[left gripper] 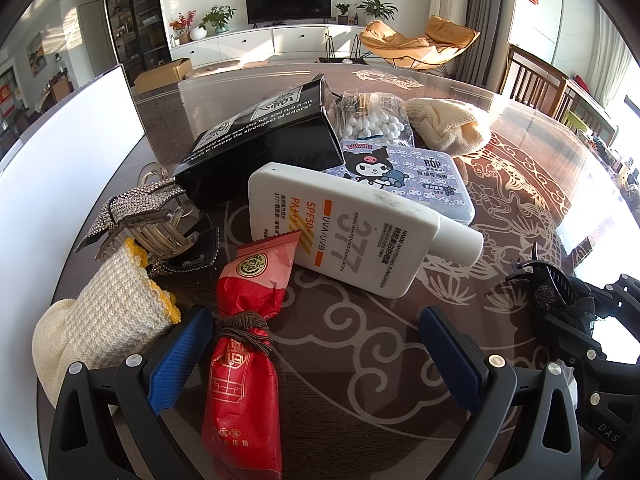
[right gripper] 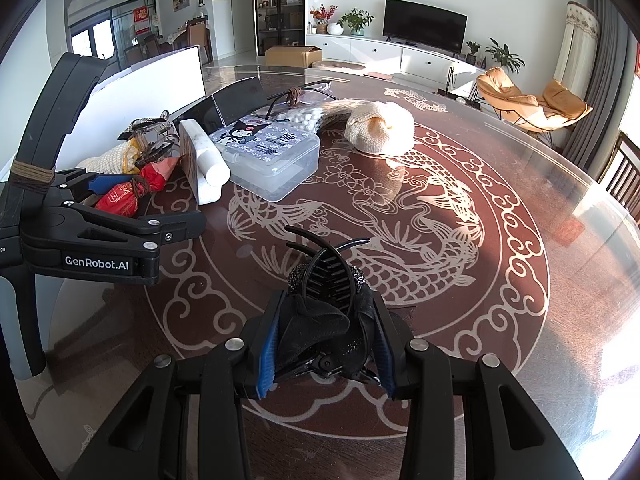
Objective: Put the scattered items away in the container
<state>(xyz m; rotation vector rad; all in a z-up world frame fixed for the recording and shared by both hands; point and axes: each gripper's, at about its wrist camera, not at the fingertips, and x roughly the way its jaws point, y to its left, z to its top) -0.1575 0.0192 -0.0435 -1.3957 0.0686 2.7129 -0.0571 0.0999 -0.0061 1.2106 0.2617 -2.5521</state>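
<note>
A white container wall [left gripper: 72,152] is seen at the far left, at about nine o'clock of the round patterned desk [left gripper: 360,360]. Just inside it, a cream knitted pouch [left gripper: 92,332] with a yellow trim is laid beside a rhinestone hair claw [left gripper: 140,216]. The left tool [left gripper: 316,356] is held with its jaws wide apart, and a red sweet packet [left gripper: 244,360] bound with brown elastic lies between them, close to the left blue pad [left gripper: 180,360]; no pressing contact is shown. Toward twelve o'clock, a black carton [left gripper: 264,136] is propped open, and a white sunscreen bottle [left gripper: 344,232] is rested against a clear cartoon-printed box [left gripper: 408,176]. Behind that box, a bag of cotton buds [left gripper: 372,120] and a cream knitted hat [left gripper: 444,124] are placed. At three o'clock, well apart from the pile, a black hair claw [right gripper: 324,304] with a fabric bow is gripped by the right tool [right gripper: 324,348], its jaws drawn narrow around the bow, the claw's teeth pointed up and forward over the desk's fish motif.
</note>
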